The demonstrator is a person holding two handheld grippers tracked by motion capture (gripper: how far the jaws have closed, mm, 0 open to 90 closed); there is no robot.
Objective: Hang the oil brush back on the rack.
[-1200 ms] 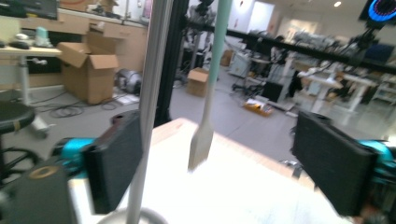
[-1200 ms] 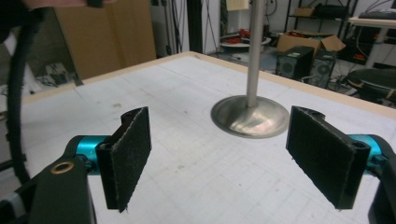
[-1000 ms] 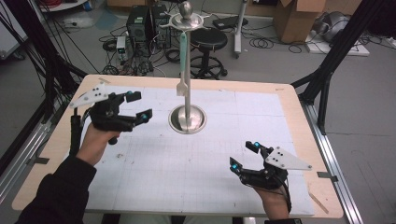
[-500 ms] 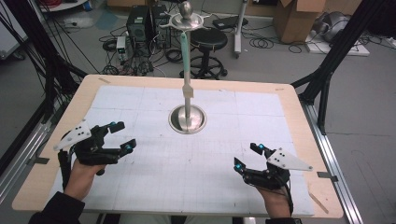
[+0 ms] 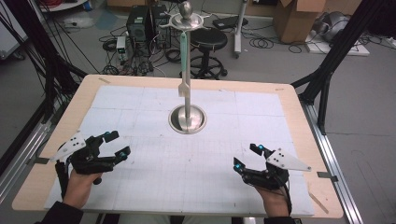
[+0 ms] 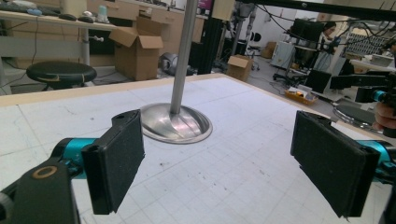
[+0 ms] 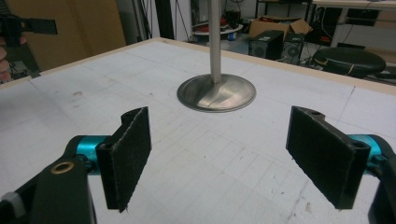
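Since the earlier frames the left gripper [image 5: 108, 145] has dropped from the upper left of the table toward the lower left of the frame, settling near the front edge; the right gripper [image 5: 246, 156] has barely shifted, sitting at lower right.

High view: table [image 5: 299, 116] with a pale gridded mat [image 5: 140, 116] across its top. Metal stand [image 5: 187, 119] at frame centre, round dished base on the mat, thin pole rising to a ball-topped fitting at upper centre. Both grippers low in the frame, well apart from each other and from the stand. Left hand [image 5: 79, 186] and right hand [image 5: 271, 203] enter from the bottom edge. Each gripper carries a grey three-cornered plate. Floor behind shows a black stool [image 5: 208, 39], cables, cardboard boxes.

Left gripper view: jaws spread wide, one black pad at lower left, the other at right edge, bare mat between them, nothing gripped. Stand base [image 6: 175, 123] sits up-frame between the jaws, pole running out the top. Other hand's gripper visible at far right edge.

Right gripper view: jaws equally wide apart, pads at lower left and lower right, nothing gripped. Stand base [image 7: 216, 92] upper centre, between and beyond the jaws. Other hand at upper left edge. Stool at upper right beyond the table.
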